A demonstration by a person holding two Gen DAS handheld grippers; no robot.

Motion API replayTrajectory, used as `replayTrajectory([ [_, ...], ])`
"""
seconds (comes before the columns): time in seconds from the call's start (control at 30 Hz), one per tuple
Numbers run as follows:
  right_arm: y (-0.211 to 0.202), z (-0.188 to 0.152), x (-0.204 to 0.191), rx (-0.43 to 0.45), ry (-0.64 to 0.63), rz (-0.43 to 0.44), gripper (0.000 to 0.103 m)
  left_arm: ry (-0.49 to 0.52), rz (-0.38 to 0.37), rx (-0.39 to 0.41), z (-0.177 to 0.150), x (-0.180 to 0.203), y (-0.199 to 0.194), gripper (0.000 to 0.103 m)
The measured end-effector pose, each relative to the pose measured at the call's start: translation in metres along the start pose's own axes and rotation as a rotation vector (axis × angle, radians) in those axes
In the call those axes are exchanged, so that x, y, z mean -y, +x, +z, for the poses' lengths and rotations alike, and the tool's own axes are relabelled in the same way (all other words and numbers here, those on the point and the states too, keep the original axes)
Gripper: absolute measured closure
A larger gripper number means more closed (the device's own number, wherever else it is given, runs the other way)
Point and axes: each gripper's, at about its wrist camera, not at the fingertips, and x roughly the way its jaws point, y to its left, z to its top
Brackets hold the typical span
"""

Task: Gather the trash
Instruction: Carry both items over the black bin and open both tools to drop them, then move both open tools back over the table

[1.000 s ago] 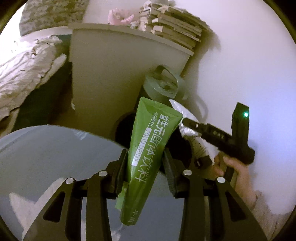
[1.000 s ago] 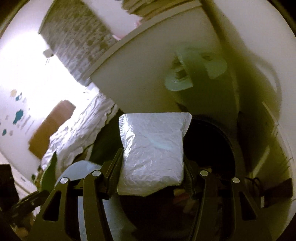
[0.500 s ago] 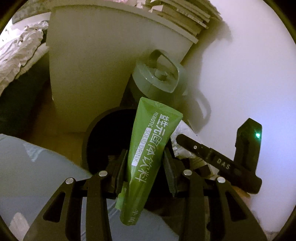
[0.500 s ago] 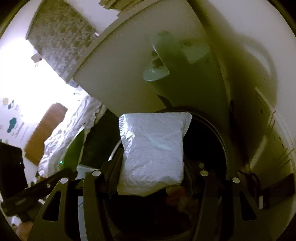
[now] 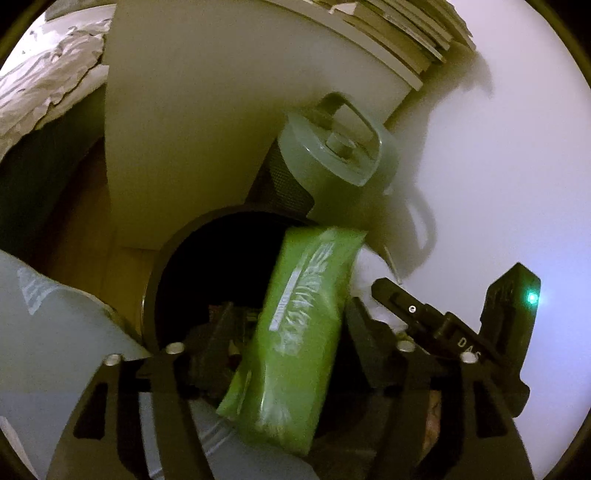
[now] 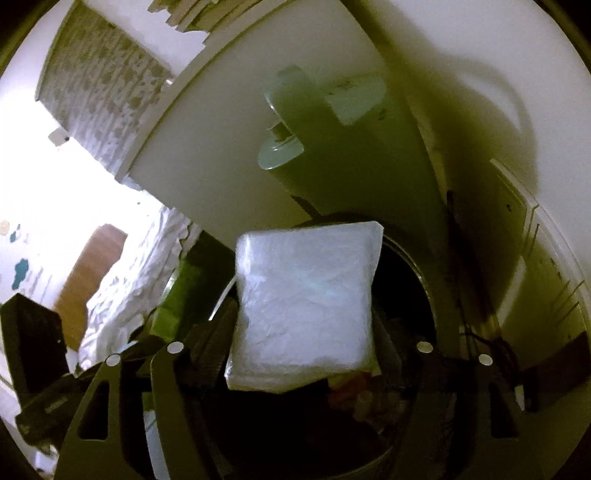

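Note:
In the left wrist view a green drink sachet [image 5: 295, 332] hangs blurred between my left gripper's [image 5: 291, 343] spread fingers, over the dark round trash bin [image 5: 155, 273]. The fingers stand apart from it. In the right wrist view a white crinkled packet [image 6: 303, 310] sits blurred between my right gripper's [image 6: 299, 350] spread fingers, over the bin's [image 6: 421, 273] opening. The right gripper also shows in the left wrist view [image 5: 443, 328], at the bin's right side.
A white cabinet [image 5: 207, 122] stands behind the bin with stacked books [image 5: 406, 29] on top. A green-lidded appliance [image 5: 340, 155] stands beside the bin against the white wall [image 5: 498, 166]. A bed with rumpled white bedding [image 5: 44, 81] lies to the left. Trash shows inside the bin.
Both grippers moved closer over the bin and their jaws opened. The green sachet and the white packet are now blurred and slipping down from the fingers.

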Motion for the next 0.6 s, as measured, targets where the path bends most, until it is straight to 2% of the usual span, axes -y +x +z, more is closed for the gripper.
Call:
replayTrajectory([
  [0.1,-0.001,-0.001,0.000,0.005,0.006,0.005,0.029,-0.011,0.010,0.009,-0.001,-0.002,-0.005,0.026],
  [0.3,0.000,-0.006,-0.006,0.001,-0.020,0.000,0.028,-0.036,0.005,0.034,-0.009,-0.007,-0.029,0.026],
  [0.47,0.001,-0.010,-0.013,-0.002,-0.053,0.005,0.028,-0.052,0.017,0.072,-0.029,-0.010,-0.068,0.026],
  [0.6,-0.001,-0.016,-0.027,-0.007,-0.106,0.024,0.028,-0.063,0.058,0.134,-0.055,-0.018,-0.112,0.022],
])
